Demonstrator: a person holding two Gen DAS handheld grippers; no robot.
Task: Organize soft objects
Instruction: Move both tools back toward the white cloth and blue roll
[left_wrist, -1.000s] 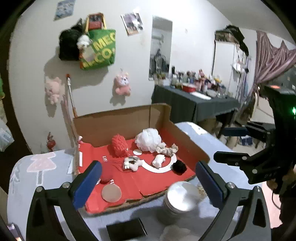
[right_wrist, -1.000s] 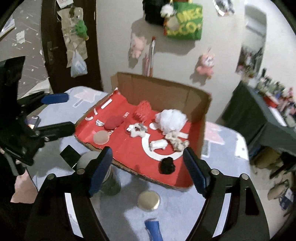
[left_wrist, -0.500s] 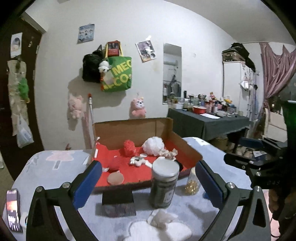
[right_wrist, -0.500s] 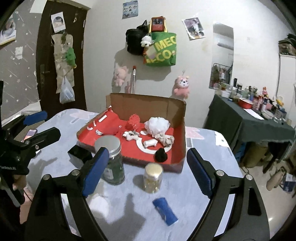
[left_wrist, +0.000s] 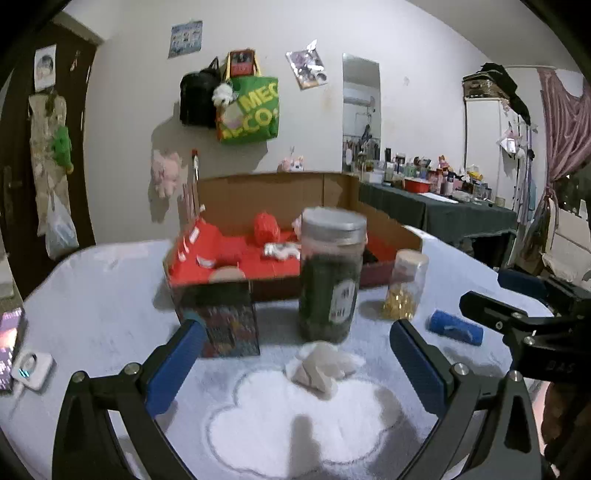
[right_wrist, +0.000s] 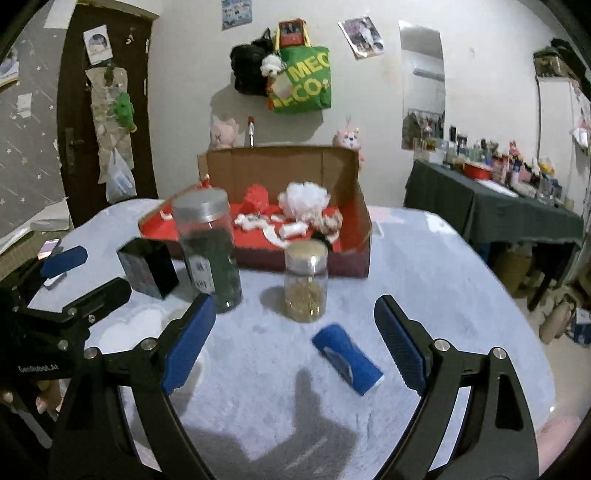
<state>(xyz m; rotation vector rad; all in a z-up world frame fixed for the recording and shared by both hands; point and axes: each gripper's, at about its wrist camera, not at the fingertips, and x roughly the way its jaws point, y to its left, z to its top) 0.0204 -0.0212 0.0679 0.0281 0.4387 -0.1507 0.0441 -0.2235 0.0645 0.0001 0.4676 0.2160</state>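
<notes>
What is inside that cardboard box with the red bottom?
The cardboard box holds a white pom-pom, a red fluffy ball and small white pieces. The tall jar hides part of its left side.

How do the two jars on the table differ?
The tall jar is taller and wider, with dark green contents; the small jar holds golden bits low down. The tall jar's lid is grey metal, the small one's pale gold. Both are clear, upright and capped.

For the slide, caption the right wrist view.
Open right gripper above a blue roll, two jars and a red-lined box of soft items behind.
</notes>
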